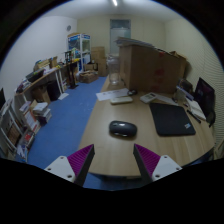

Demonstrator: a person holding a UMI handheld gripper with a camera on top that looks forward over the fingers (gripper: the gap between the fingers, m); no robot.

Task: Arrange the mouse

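A dark computer mouse point(122, 129) lies on the light wooden table point(120, 150), just left of a black mouse mat point(171, 119). My gripper point(113, 160) is held above the near edge of the table, with the mouse ahead of the fingers and well apart from them. The fingers with their magenta pads point(76, 163) stand wide open with nothing between them.
A large brown cardboard box point(150, 66) stands at the far end of the table, with white papers point(113, 95) near it. A laptop point(203, 98) sits at the right. Blue floor point(60, 125) lies left of the table, with shelves and clutter along the wall.
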